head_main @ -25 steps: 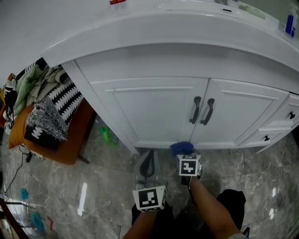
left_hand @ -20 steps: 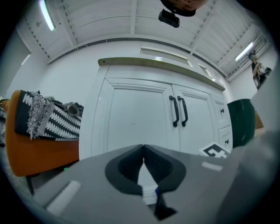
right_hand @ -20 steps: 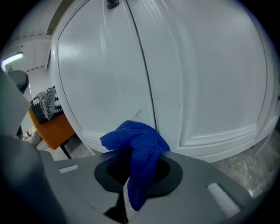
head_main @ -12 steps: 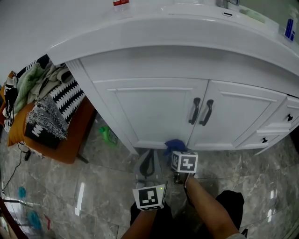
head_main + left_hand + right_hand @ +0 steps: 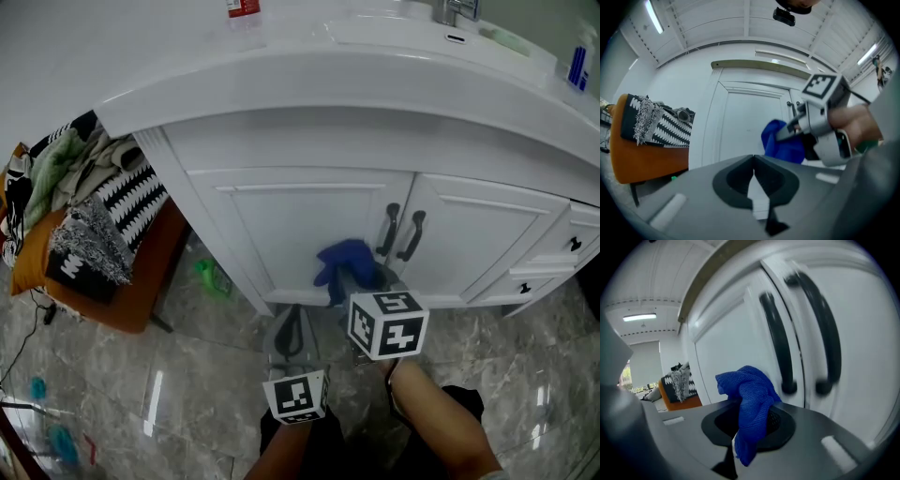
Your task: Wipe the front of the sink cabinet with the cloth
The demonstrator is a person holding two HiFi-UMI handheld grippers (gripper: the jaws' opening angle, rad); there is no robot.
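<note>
We see the white sink cabinet (image 5: pixel 309 225) filling the middle of the head view, its two doors shut, with the white surface (image 5: pixel 281 66) curving over it across the top of the frame. The grey marble floor (image 5: pixel 187 375) takes up the bottom. At the left edge an orange seat (image 5: pixel 122 300) carries a heap of black-and-white and green clothes (image 5: pixel 84 206).

Our right tongs (image 5: pixel 361 281) sit at the centre of the head view, raised toward the cabinet front. They pinch the blue cloth (image 5: pixel 342 267), which bunches up out of the closed tips in the right gripper view. The cloth hangs before the lower part of the left door, just left of the two dark door handles (image 5: pixel 401 234). We cannot tell whether it touches the door.

Our left tongs (image 5: pixel 292 337) sit lower, at bottom centre and well short of the cabinet. They are pressed together with nothing between them.

A small green bottle (image 5: pixel 211 275) lies on the floor by the cabinet's left corner.
</note>
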